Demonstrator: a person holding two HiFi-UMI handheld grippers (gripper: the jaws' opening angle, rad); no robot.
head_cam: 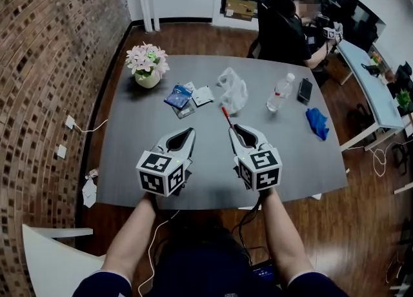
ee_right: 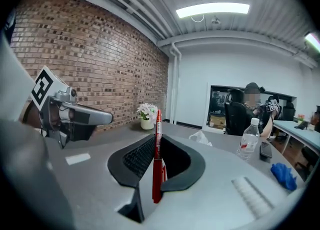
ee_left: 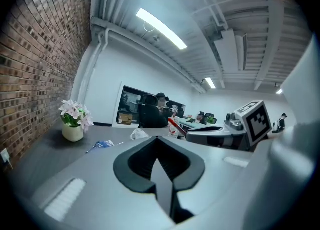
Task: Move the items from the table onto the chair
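Observation:
My right gripper (head_cam: 236, 128) (ee_right: 157, 141) hovers over the near middle of the grey table (head_cam: 129, 153), shut on a red pen (head_cam: 226, 115) (ee_right: 157, 160) that stands up between its pads. Beside it my left gripper (head_cam: 188, 135) (ee_left: 157, 140) is shut with nothing in it. Farther back on the table lie a blue packet (head_cam: 178, 95), a white card (head_cam: 202, 95), a crumpled clear plastic bag (head_cam: 233, 89), a water bottle (head_cam: 279, 92), a black phone (head_cam: 304, 90) and a blue cloth (head_cam: 317, 123). A flower pot (head_cam: 147, 67) stands at the back left.
A white curved edge, seemingly the chair (head_cam: 48, 257), shows at the lower left beside the table. A person sits in a black office chair (head_cam: 277, 31) at the far side. A brick wall (head_cam: 45, 63) runs along the left; a white desk (head_cam: 371, 89) stands at the right.

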